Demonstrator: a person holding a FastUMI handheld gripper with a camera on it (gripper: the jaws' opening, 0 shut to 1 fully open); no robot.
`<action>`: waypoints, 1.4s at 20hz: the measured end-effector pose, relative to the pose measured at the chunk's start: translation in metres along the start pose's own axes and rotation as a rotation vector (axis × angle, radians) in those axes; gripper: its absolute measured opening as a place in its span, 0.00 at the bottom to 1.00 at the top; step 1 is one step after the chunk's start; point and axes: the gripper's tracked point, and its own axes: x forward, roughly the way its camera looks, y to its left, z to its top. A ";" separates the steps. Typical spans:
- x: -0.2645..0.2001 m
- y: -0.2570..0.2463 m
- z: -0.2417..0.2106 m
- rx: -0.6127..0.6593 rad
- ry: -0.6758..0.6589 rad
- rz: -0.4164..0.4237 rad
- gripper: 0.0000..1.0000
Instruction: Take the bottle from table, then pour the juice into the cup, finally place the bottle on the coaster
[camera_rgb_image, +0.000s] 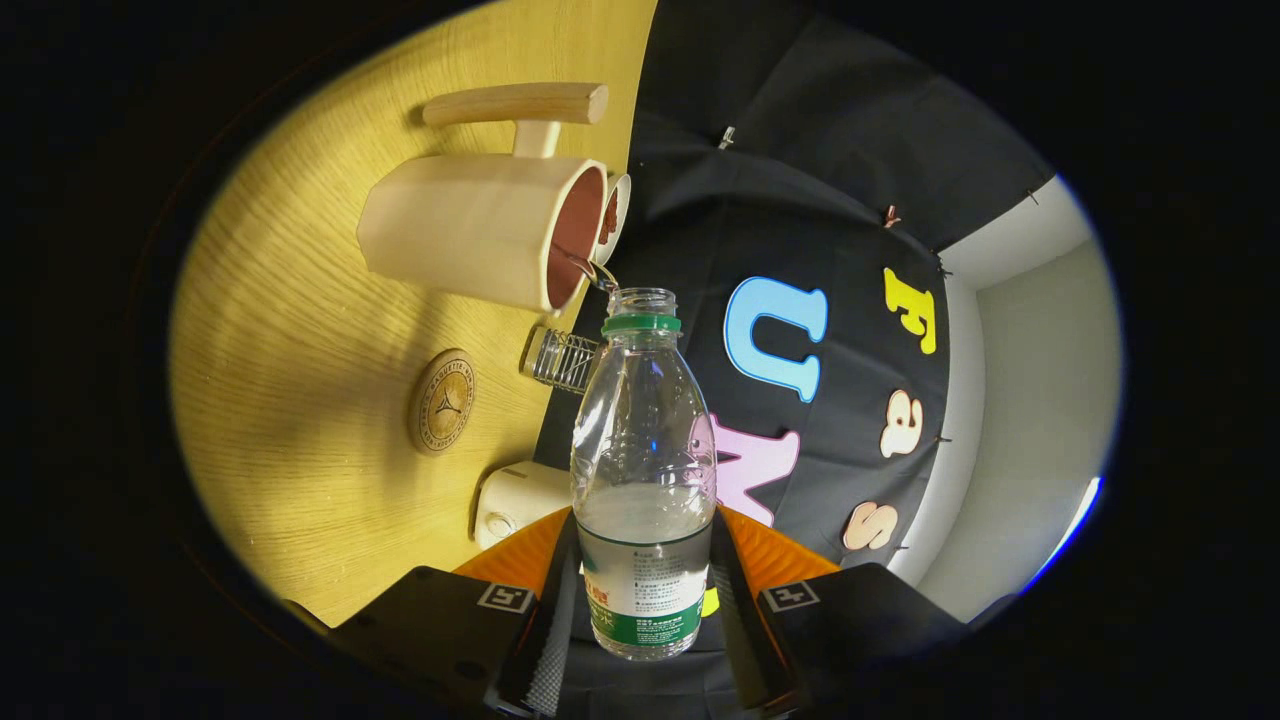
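While the gripper (645, 610) pinched the clear plastic bottle (643, 470) low on its labelled body, one finger pressed against either side, the whole view was rolled over, so the wooden table (300, 400) stood up on edge beside the bottle. The bottle's open neck, ringed by a green collar, sat just at the rim of the cream mug (480, 235), and a thin thread of clear liquid seemed to run from the mouth into the mug's reddish interior. The mug rested on the table with its wooden-looking handle (515, 105) turned away from the fingers. The round coaster (441, 401) lay near the mug, apart from it, with a small ribbed glass (562, 360) and a white boxy object (520, 500) close by. About a third of the liquid remained, so the bottle was probably light, with its weight toward the gripped end. Thin walls like these would likely dent under a hard squeeze and could slip if wet, so the hold at the label band looked sensible.
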 end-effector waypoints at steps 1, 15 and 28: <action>0.001 0.000 0.000 -0.009 -0.002 0.000 0.67; 0.001 -0.015 -0.001 -0.087 -0.016 -0.026 0.67; 0.005 -0.039 0.003 -0.222 -0.060 -0.044 0.67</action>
